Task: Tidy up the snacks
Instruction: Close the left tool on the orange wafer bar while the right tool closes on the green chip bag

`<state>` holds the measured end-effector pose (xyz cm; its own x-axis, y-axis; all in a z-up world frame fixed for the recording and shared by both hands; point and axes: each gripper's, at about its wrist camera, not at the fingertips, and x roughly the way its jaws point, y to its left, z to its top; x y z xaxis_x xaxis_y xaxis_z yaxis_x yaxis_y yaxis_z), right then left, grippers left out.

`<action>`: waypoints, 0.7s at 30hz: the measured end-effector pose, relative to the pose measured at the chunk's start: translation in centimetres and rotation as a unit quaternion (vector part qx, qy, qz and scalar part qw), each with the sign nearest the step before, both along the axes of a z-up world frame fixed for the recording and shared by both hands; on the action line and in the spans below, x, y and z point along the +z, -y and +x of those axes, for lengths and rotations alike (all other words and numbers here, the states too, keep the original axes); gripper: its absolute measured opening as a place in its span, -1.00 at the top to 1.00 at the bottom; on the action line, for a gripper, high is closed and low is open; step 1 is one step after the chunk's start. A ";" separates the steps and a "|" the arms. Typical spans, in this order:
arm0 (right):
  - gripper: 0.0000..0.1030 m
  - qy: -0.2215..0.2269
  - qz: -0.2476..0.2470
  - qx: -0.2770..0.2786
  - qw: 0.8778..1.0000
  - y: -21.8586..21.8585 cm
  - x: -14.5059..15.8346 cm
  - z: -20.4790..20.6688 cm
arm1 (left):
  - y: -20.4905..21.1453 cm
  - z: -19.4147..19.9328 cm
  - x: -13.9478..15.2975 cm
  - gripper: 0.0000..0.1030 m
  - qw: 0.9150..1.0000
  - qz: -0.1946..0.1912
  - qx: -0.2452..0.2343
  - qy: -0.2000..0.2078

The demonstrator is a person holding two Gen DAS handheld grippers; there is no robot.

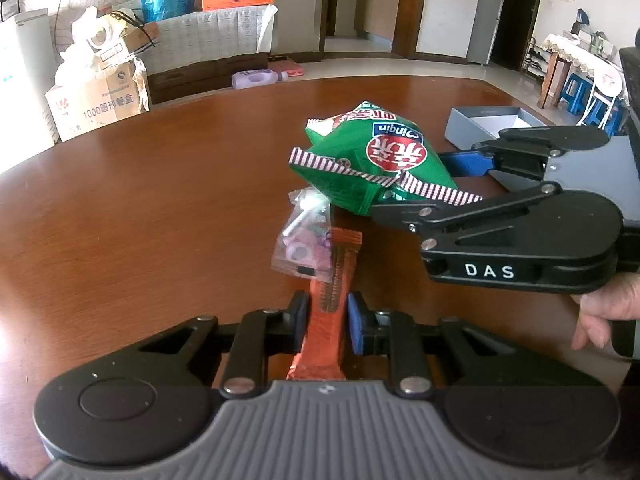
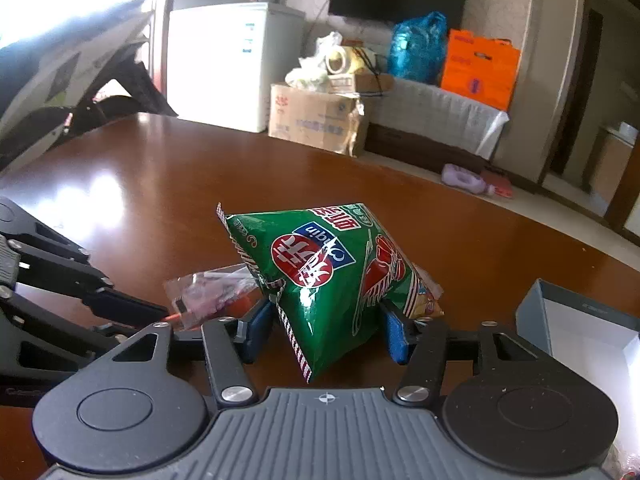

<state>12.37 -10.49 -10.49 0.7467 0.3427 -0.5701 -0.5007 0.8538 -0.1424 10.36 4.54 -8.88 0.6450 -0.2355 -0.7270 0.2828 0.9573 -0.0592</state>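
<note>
Snacks: one green bag [image 2: 320, 276], one orange bar [image 1: 326, 312], one clear packet [image 1: 302, 240].

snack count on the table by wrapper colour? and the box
Green chip bag: 1
Orange bar wrapper: 1
Clear candy packet: 1
Yellowish packet behind the green bag, partly hidden: 1
Grey open box: 1
Total: 5 (4 snacks, 1 box)

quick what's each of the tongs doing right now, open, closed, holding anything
Left tongs: closed on the orange snack bar.
Right tongs: closed on the green chip bag.
</note>
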 end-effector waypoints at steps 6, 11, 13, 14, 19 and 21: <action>0.05 -0.004 0.028 0.003 1.000 1.0 0.8 -0.1 | -0.3 -0.3 0.9 0.63 1.000 -0.012 0.001 0.015; 0.13 -0.005 0.045 0.004 0.999 2.6 1.5 -0.4 | -0.7 -0.4 1.8 0.64 0.999 -0.027 0.010 0.029; 0.14 -0.003 0.053 0.004 0.999 3.1 1.9 -0.5 | -0.9 -0.3 2.1 0.64 0.999 -0.031 0.012 0.031; 0.14 -0.001 0.055 0.004 0.998 3.4 2.0 -0.6 | -0.8 -0.3 2.2 0.64 0.999 -0.031 0.011 0.032; 0.15 0.002 0.065 0.002 0.998 4.3 2.7 -0.7 | -0.7 -0.6 2.6 0.64 0.999 -0.031 0.013 0.039; 0.15 0.003 0.068 0.002 0.998 4.4 2.8 -0.9 | -0.8 -0.7 2.9 0.64 0.998 -0.031 0.016 0.045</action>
